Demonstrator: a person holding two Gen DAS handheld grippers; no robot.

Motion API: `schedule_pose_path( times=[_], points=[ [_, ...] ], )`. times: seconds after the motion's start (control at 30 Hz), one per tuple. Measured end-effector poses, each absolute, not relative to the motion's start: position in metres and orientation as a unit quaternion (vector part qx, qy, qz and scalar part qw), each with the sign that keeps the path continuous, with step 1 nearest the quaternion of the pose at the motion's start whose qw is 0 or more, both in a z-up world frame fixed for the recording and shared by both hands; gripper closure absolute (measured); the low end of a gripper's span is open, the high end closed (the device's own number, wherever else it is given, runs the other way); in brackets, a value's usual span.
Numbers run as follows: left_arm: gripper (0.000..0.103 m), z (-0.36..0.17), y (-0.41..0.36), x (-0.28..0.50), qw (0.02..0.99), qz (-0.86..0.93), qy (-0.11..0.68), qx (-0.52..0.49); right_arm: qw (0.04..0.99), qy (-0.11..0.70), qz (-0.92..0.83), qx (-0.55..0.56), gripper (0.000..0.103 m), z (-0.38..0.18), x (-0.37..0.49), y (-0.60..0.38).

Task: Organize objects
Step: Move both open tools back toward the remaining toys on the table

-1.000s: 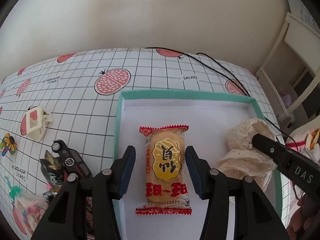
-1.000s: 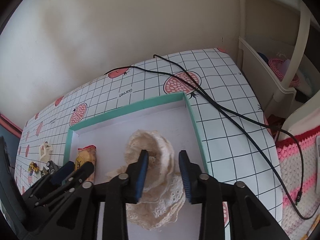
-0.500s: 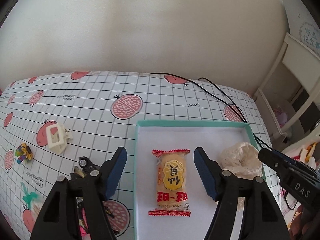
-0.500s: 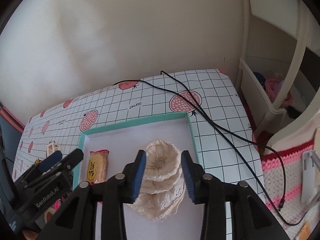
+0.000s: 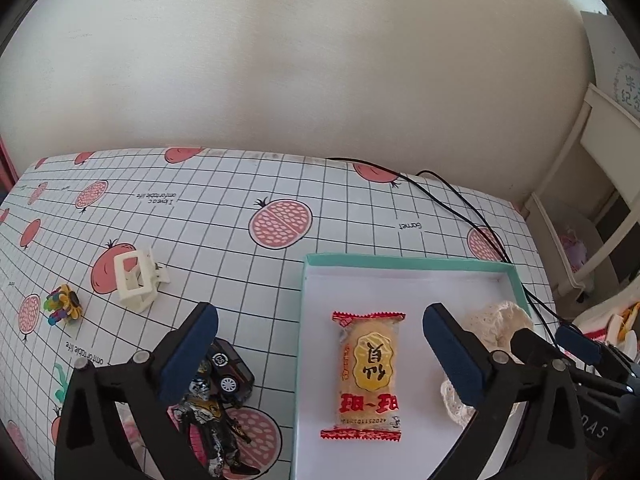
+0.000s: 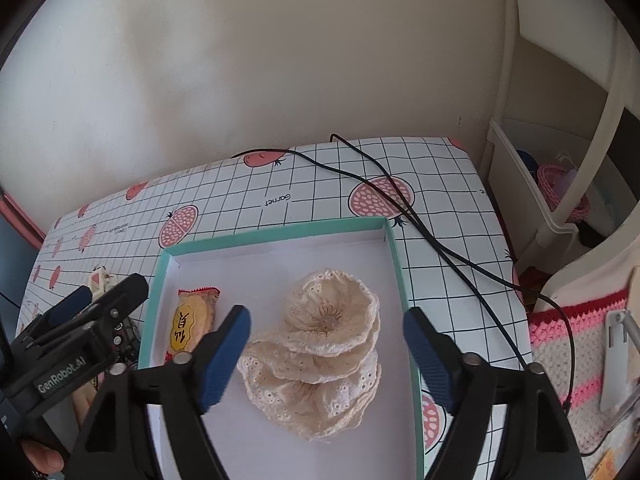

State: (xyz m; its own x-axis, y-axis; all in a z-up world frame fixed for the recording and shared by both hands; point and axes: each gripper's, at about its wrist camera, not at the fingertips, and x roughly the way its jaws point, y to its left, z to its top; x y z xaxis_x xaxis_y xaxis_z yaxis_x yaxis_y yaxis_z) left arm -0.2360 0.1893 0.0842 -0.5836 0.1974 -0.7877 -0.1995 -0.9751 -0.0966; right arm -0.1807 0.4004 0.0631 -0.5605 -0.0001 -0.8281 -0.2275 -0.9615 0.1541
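1. The left gripper [image 5: 320, 350] hangs above the table [image 5: 224, 200] with its jaws spread wide and nothing between the blue pads; one finger sits over the table left of the tray, the other over the tray's inside.
2. The teal-rimmed tray [image 5: 408, 261] has a white floor and lies on the grid-and-pomegranate tablecloth; a black cable [image 5: 456, 196] runs past its far right corner.
3. The snack packet [image 5: 366, 374] lies flat in the left half of the tray — its long axis runs from the near side towards the far wall, crimped red ends at each extreme, the printed characters upside down in the left wrist view.
4. The right gripper [image 6: 326, 354] is likewise wide open and empty, poised above the lace cloth [image 6: 324, 350], which lies crumpled in the tray's right half, its round cupped part opening upward.
5. Packet and cloth lie near each other but apart.
6. Outside the tray, on the left: a white hair claw [image 5: 136, 282] tilted on its side, a small multicoloured flower piece [image 5: 63, 305], a black toy car [image 5: 230, 372] just beside the left finger, and a dark toy figure [image 5: 212, 428] lying lengthwise — head towards the car, touching it.
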Motion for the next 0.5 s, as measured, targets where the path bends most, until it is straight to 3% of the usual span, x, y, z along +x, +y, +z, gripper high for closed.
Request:
schedule_pose_path(
  times=[0.13, 0.5],
  points=[
    [0.001, 0.086, 0.188, -0.236, 0.107, 0.893, 0.002, -0.437, 0.066, 0.118, 0.877, -0.461, 0.000, 0.064, -0.181, 0.400],
    [0.001, 0.098, 0.184, -0.236, 0.111, 0.893, -0.009, -0.436, 0.071, 0.117, 0.878, -0.459, 0.000, 0.066, -0.181, 0.397]
  ],
)
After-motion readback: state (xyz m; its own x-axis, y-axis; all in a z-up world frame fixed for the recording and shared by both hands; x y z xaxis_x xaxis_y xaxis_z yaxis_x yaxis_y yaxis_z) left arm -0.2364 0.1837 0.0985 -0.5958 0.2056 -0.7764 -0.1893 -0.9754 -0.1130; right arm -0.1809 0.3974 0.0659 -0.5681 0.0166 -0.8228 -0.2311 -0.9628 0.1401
